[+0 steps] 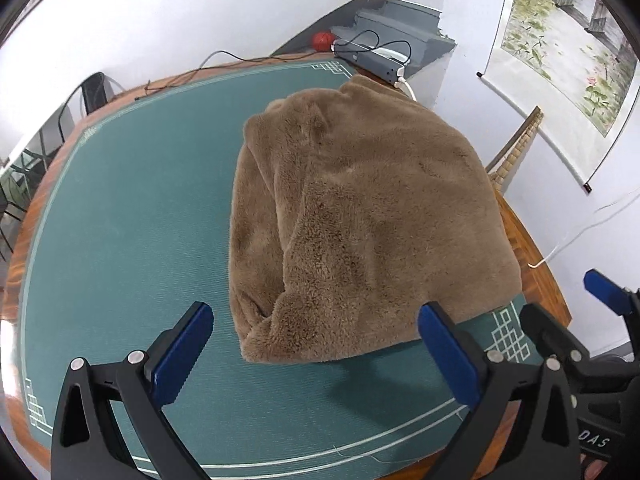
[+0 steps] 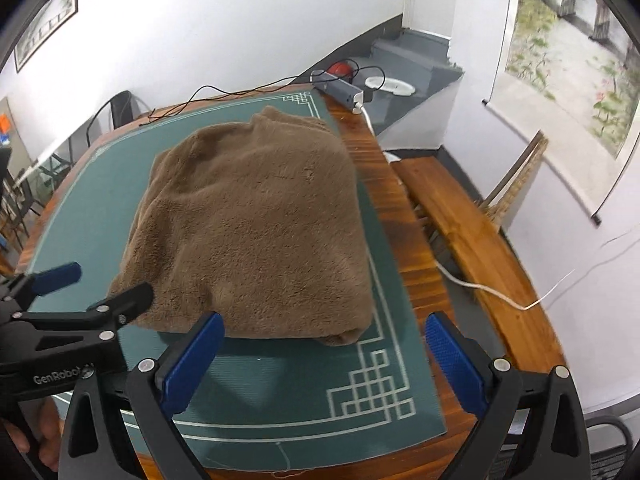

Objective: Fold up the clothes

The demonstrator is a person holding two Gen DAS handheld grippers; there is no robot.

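Observation:
A brown fleece garment (image 1: 360, 220) (image 2: 256, 232) lies folded into a thick bundle on the green mat (image 1: 132, 220) (image 2: 288, 384), toward the mat's right side. My left gripper (image 1: 316, 308) hovers above the bundle's near edge, tilted down, with its blue pads wide apart and nothing between them. My right gripper (image 2: 324, 322) hangs over the bundle's near right corner, also open and empty. Each gripper shows in the other's view: the right gripper (image 1: 568, 296) at the right edge, the left gripper (image 2: 104, 280) at the left edge. Neither touches the fleece.
The mat covers a wooden table (image 2: 420, 276). A grey power strip (image 1: 368, 60) (image 2: 340, 90) with cables sits at the far corner, a red ball (image 1: 322, 41) behind it. A wooden bench (image 2: 472, 232) and a white cable (image 2: 480, 290) lie to the right. A hand (image 2: 40, 428) holds the left gripper.

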